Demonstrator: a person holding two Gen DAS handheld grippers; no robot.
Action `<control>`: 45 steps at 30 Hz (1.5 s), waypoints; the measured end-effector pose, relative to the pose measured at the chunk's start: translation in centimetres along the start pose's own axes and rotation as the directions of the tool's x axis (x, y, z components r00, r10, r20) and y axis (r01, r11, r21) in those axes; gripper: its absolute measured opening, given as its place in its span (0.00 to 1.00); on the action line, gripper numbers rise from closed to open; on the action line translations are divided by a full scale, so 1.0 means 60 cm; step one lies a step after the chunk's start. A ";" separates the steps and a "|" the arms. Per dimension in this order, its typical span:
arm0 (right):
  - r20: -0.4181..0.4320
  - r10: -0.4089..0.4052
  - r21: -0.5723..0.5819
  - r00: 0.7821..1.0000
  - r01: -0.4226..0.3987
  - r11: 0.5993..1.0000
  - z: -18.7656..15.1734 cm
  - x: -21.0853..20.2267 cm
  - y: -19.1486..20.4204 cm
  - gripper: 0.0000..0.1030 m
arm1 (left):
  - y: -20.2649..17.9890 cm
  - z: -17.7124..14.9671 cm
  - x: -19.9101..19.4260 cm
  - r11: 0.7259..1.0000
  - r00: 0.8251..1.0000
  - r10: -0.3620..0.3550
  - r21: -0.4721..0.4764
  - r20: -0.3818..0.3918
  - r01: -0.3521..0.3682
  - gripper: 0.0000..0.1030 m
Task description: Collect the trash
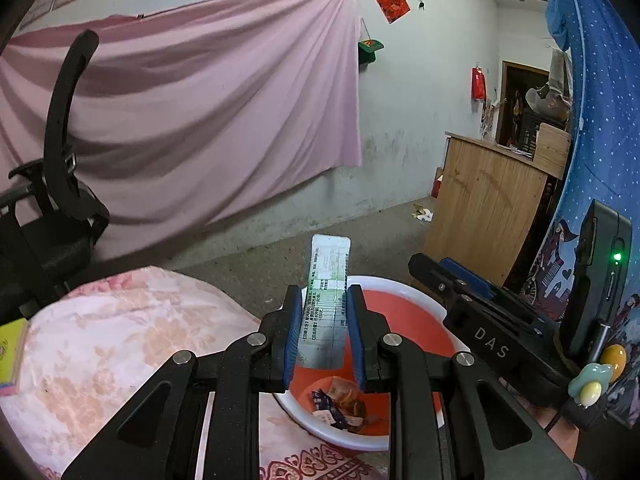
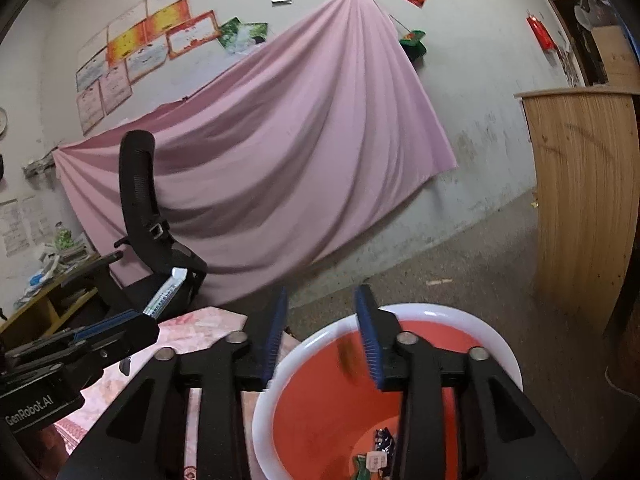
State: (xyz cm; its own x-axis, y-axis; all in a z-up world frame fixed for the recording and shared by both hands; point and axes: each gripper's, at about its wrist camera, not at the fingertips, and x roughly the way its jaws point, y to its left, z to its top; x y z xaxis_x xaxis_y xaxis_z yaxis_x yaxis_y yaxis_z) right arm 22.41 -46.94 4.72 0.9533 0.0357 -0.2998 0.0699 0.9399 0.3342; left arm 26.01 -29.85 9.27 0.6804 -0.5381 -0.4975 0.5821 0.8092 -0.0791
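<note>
1. The left claw (image 1: 323, 334) is clenched on a long green-and-white sachet wrapper (image 1: 326, 304), held upright over the near rim of the red basin (image 1: 404, 312). Only the wrapper's lower part is gripped; let go from there, it could tip across the white rim and fall onto the floral bedding (image 1: 120, 340).
2. The right claw (image 2: 320, 334) stands released with nothing between its pads. A blurred brownish scrap (image 2: 347, 356) below it may be a piece dropping into the basin, though I can't be sure.
3. Both claws crowd the same basin mouth, so they could knock together and jar the wrapper loose.
4. A bump on the rim might tip out the wrappers (image 1: 338, 404) already lying at the bottom.
</note>
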 end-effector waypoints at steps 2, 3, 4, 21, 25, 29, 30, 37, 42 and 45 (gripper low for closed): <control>-0.005 -0.001 0.000 1.000 0.001 1.000 0.000 0.001 -0.001 0.39 | 0.002 0.002 0.005 1.000 1.000 0.000 -0.008 -0.007 0.000 0.19; -0.007 -0.003 -0.001 1.000 0.003 1.000 0.000 0.001 -0.001 0.39 | 0.003 0.002 0.006 1.000 1.000 -0.001 -0.012 -0.010 0.001 0.19; -0.008 -0.004 -0.003 1.000 0.004 1.000 0.001 0.002 0.000 0.39 | 0.004 0.000 0.007 1.000 1.000 0.000 -0.015 -0.011 0.000 0.19; -0.004 -0.028 -0.028 1.000 0.028 0.999 -0.001 0.002 0.003 0.45 | 0.041 -0.003 -0.018 0.997 0.999 0.038 -0.070 0.013 -0.037 0.35; 0.000 -0.038 -0.043 0.999 0.038 0.998 -0.004 0.001 0.005 0.46 | 0.048 -0.005 -0.031 0.996 0.998 0.054 -0.073 0.017 -0.052 0.37; 0.004 -0.054 -0.055 0.999 0.054 0.997 -0.006 -0.001 0.009 0.55 | 0.061 -0.009 -0.052 0.993 0.996 0.083 -0.087 0.029 -0.080 0.47; 0.008 -0.055 -0.054 0.998 0.055 0.997 -0.006 -0.002 0.010 0.63 | 0.065 -0.009 -0.056 0.992 0.995 0.089 -0.092 0.034 -0.086 0.48; 0.038 -0.067 -0.049 0.997 0.069 0.996 -0.010 -0.014 0.021 0.78 | 0.101 -0.024 -0.097 0.978 0.986 0.158 -0.148 0.054 -0.148 0.61; 0.063 -0.060 -0.062 0.996 0.064 0.996 -0.015 -0.026 0.041 0.90 | 0.133 -0.045 -0.136 0.959 0.973 0.213 -0.210 0.085 -0.191 0.87; 0.066 -0.051 -0.067 0.996 0.055 0.996 -0.024 -0.031 0.052 1.00 | 0.149 -0.062 -0.163 0.949 0.969 0.224 -0.248 0.106 -0.193 0.89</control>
State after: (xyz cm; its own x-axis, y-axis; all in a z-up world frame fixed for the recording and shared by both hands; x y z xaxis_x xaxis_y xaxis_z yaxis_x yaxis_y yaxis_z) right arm 20.42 -43.57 5.04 0.9659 -0.0347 -0.2564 0.1026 0.9611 0.2564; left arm 22.90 -16.50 10.19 0.8370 -0.3647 -0.4079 0.3112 0.9305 -0.1933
